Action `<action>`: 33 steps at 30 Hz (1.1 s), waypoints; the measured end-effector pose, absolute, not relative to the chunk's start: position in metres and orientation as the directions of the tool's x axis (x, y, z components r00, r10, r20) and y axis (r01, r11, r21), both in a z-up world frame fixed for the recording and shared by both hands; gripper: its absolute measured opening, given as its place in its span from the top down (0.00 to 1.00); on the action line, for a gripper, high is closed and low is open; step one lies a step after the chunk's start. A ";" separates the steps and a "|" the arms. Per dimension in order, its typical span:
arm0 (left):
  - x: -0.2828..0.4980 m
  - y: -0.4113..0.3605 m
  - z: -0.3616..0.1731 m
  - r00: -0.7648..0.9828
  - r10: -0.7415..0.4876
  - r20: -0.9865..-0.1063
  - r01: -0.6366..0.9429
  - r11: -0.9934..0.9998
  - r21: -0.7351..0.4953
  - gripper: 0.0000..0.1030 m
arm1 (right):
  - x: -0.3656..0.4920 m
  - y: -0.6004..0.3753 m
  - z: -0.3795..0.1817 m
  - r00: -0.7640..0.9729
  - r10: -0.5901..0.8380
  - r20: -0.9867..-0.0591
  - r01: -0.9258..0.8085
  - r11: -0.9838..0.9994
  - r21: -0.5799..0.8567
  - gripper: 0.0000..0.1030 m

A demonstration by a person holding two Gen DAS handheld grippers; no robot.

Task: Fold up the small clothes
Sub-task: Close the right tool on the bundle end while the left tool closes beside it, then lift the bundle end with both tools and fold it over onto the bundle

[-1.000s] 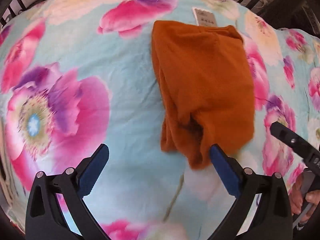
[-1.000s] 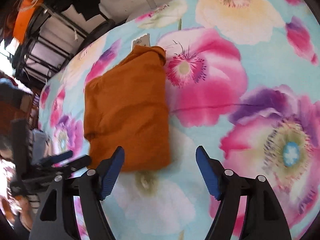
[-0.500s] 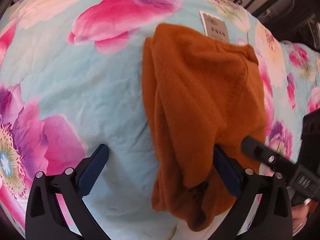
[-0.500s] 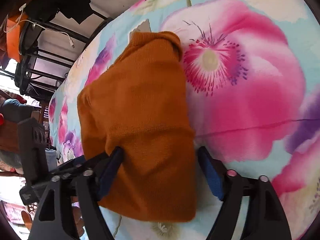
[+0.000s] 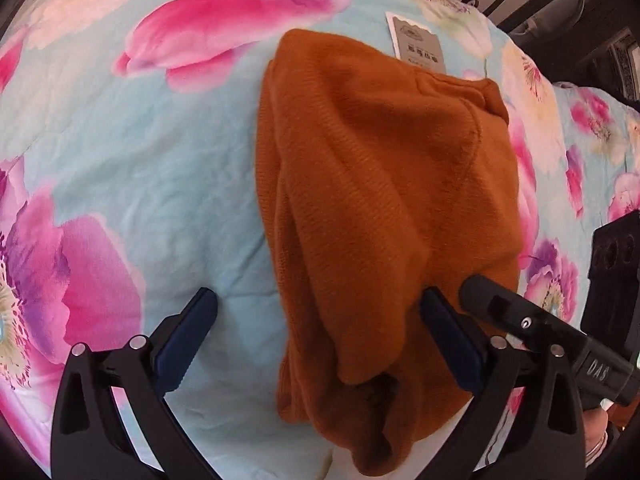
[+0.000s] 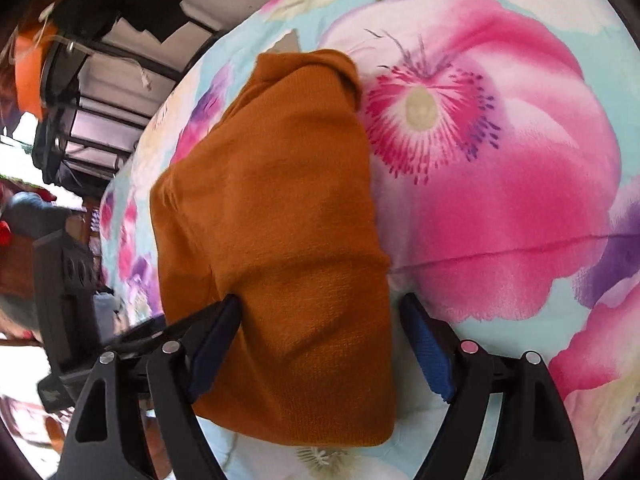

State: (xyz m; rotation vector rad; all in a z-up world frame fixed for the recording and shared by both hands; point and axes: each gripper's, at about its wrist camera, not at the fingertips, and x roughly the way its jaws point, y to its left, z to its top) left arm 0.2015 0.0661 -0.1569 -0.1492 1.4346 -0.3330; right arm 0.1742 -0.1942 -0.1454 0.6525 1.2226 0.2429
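Both open tongs, left tongs (image 5: 318, 336) and right tongs (image 6: 320, 344), have dropped closer, straddling the near end of the folded rust-brown sweater (image 5: 380, 208), lengthwise toward frame top on the floral bedspread (image 5: 120, 140).

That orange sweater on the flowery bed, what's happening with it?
A person is folding it with two hand-held claws. The orange sweater lies partly folded on the floral bedspread, a paper tag showing at its far end. The left claw and the right claw are both open, each straddling a near edge of the sweater, not gripping it yet.
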 end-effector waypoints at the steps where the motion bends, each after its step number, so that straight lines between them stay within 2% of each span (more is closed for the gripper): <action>1: 0.203 0.066 -0.160 0.095 -0.321 -0.942 0.131 0.942 -0.308 0.04 | 0.174 -0.194 -0.145 0.340 0.507 -0.792 0.166 0.797 0.581 0.26; 2: 0.204 0.065 -0.161 0.093 -0.320 -0.943 0.135 0.942 -0.307 0.04 | 0.175 -0.193 -0.144 0.337 0.513 -0.789 0.160 0.795 0.585 0.33; 5: 0.206 0.064 -0.157 0.098 -0.319 -0.943 0.149 0.941 -0.303 0.10 | 0.177 -0.189 -0.139 0.334 0.506 -0.795 0.158 0.802 0.577 0.38; 7: 0.209 0.057 -0.153 0.096 -0.358 -0.929 0.192 0.922 -0.336 0.37 | 0.176 -0.185 -0.136 0.328 0.479 -0.814 0.139 0.828 0.543 0.42; 8: 0.208 0.054 -0.151 0.090 -0.375 -0.922 0.209 0.913 -0.351 0.40 | 0.176 -0.184 -0.136 0.329 0.474 -0.817 0.135 0.833 0.537 0.42; 11: 0.208 0.053 -0.152 0.097 -0.364 -0.926 0.220 0.915 -0.337 0.37 | 0.177 -0.184 -0.137 0.326 0.473 -0.819 0.140 0.832 0.536 0.42; 12: 0.210 0.058 -0.156 0.087 -0.378 -0.922 0.185 0.915 -0.358 0.32 | 0.177 -0.185 -0.137 0.327 0.475 -0.817 0.143 0.830 0.540 0.39; 15: 0.213 0.067 -0.159 0.078 -0.426 -0.901 0.118 0.902 -0.416 0.31 | 0.175 -0.192 -0.146 0.319 0.522 -0.791 0.195 0.781 0.593 0.36; 19: 0.211 0.062 -0.158 0.094 -0.398 -0.912 0.123 0.914 -0.386 0.22 | 0.174 -0.195 -0.149 0.315 0.543 -0.778 0.211 0.759 0.616 0.36; 24: 0.210 0.059 -0.164 0.097 -0.404 -0.910 0.114 0.912 -0.393 0.16 | 0.175 -0.190 -0.147 0.312 0.531 -0.788 0.186 0.779 0.599 0.38; 29: 0.209 0.062 -0.162 0.101 -0.404 -0.909 0.131 0.911 -0.390 0.19 | 0.176 -0.188 -0.145 0.309 0.529 -0.791 0.179 0.784 0.594 0.40; 32: 0.210 0.060 -0.159 0.105 -0.434 -0.895 0.153 0.896 -0.416 0.35 | 0.177 -0.189 -0.144 0.310 0.529 -0.790 0.176 0.785 0.594 0.40; 33: 0.211 0.060 -0.157 0.102 -0.447 -0.889 0.156 0.890 -0.429 0.37 | 0.178 -0.192 -0.144 0.310 0.539 -0.783 0.187 0.773 0.606 0.40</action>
